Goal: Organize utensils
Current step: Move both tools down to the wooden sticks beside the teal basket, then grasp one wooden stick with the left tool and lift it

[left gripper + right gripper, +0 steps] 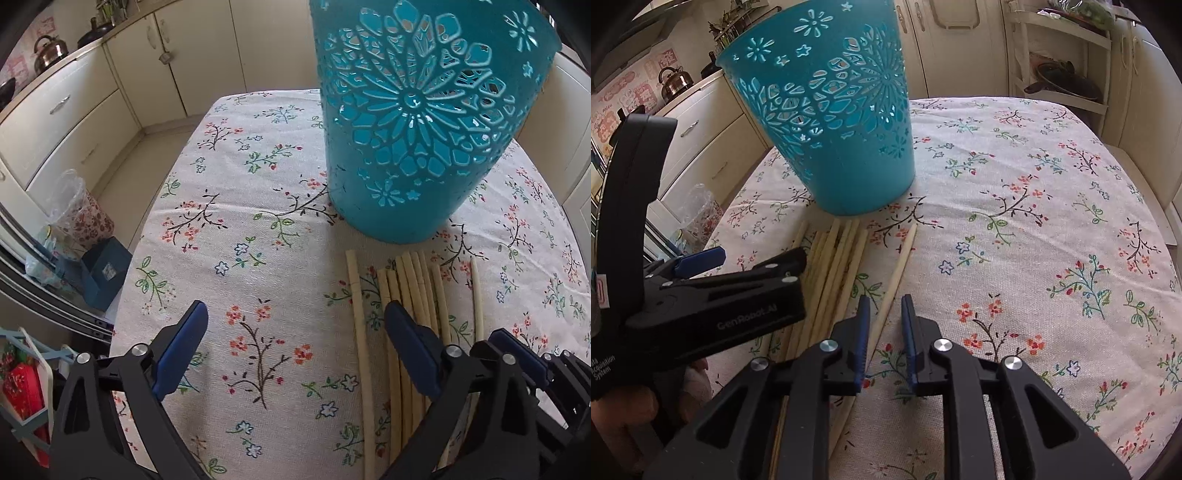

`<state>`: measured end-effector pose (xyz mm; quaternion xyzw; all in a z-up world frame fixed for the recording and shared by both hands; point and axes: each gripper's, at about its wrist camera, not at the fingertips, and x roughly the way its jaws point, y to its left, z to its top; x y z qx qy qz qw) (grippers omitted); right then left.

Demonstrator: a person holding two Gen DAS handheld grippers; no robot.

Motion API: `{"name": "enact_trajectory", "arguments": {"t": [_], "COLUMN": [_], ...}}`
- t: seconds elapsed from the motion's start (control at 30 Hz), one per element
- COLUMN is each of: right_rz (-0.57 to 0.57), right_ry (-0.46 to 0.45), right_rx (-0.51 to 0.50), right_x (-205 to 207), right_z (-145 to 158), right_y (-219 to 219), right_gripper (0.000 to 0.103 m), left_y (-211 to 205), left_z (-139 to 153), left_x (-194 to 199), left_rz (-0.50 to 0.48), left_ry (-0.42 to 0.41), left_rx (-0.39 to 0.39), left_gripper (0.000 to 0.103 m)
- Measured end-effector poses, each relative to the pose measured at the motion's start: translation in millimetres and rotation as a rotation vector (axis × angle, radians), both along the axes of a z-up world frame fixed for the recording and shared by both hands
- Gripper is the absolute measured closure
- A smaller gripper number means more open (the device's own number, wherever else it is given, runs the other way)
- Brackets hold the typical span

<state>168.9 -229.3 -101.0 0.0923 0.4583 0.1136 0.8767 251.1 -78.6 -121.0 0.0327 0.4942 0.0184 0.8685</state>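
Chopsticks (846, 266) beside bin (834, 122) (tablecloth (1052, 221) rightward)

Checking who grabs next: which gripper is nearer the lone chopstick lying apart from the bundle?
Right. The right gripper hovers just over the lone chopstick; the left gripper sits beyond the bundle, farther off.

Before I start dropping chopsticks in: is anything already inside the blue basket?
Through the cut-outs of the blue basket only its own far wall shows, nothing clearly like a utensil. Its solid lower part hides the bottom, and neither view looks over the rim. The chopsticks lie on the tablecloth.
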Motion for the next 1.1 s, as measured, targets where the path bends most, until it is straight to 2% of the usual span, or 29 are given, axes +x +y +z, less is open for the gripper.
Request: {"name": "enact_trajectory", "arguments": {"t": [0.07, 0.2, 0.3, 0.33, 0.37, 0.4, 0.43, 0.57, 0.67, 0.7, 0.73, 0.77, 0.87, 0.97, 1.03, 1.1], "right_rz": [-0.005, 0.0, 0.023, 0.029, 0.03, 0.028, 0.019, -0.004, 0.024, 0.034, 0.041, 0.038, 0.027, 0.025, 0.022, 0.017], "right_ry": [-0.003, -0.017, -0.018, -0.015, -0.011, -0.006, -0.006, -0.008, -0.012, -0.009, -0.005, -0.007, -0.007, -0.011, -0.012, -0.012], "right_rx": [0.005, -0.02, -0.043, -0.042, -0.045, -0.042, -0.039, -0.025, -0.025, -0.021, -0.019, -0.019, -0.002, -0.007, -0.002, 0.01], "right_x": [0.8, 3.4, 2.2, 1.6, 1.3, 1.3, 1.5, 4.3, 6.3, 6.2, 6.0, 5.6, 5.0, 5.6, 5.3, 5.3], "right_z": [-0.6, 0.6, 1.3, 1.6, 1.1, 1.0, 1.2, -0.9, -0.6, -0.1, -0.2, 0.0, -0.4, -1.0, -1.5, -1.8], "right_y": [-0.5, 5.2, 9.1, 8.6, 7.5, 5.5, 3.1, -1.2, 3.9, 4.5, 4.4, 3.7, -0.5, 0.6, 0.6, -0.8], "right_gripper": [0.085, 0.08, 0.08, 0.081, 0.088, 0.091, 0.092, 0.091, 0.09, 0.09, 0.094, 0.094, 0.094, 0.094, 0.094, 0.094], "left_y": [7.6, 18.1, 15.4, 12.4, 11.7, 9.2, 8.4, 7.5, 8.4, 7.2, 3.9, 0.1, 0.9, 18.5, 36.6, 52.1], "left_z": [-3.0, -4.5, -2.1, -0.8, 0.3, 1.7, 2.9, 3.7, 3.9, 3.7, 4.2, 4.9, 5.8, 16.8, 38.2, 71.5], "left_x": [1.3, -0.2, 1.3, 1.7, 1.9, 2.5, 2.9, 2.2, 5.2, 7.8, 8.2, 7.9, 6.3, 1.0, -5.8, -13.2], "left_rz": [-0.011, -0.047, -0.102, -0.132, -0.158, -0.188, -0.218, -0.267, -0.233, -0.235, -0.264, -0.299, -0.323, -0.301, -0.285, -0.281], "left_ry": [0.02, -0.003, -0.01, -0.01, -0.011, -0.005, 0.003, 0.028, 0.048, 0.051, 0.056, 0.065, 0.067, 0.046, -0.013, -0.104], "left_rx": [-0.004, -0.021, -0.044, -0.05, -0.059, -0.059, -0.072, -0.065, -0.032, -0.027, -0.027, -0.031, -0.031, -0.104, -0.183, -0.248], "left_gripper": [0.018, 0.02, 0.039, 0.051, 0.059, 0.072, 0.079, 0.082, 0.072, 0.074, 0.087, 0.093, 0.098, 0.098, 0.098, 0.098]}}
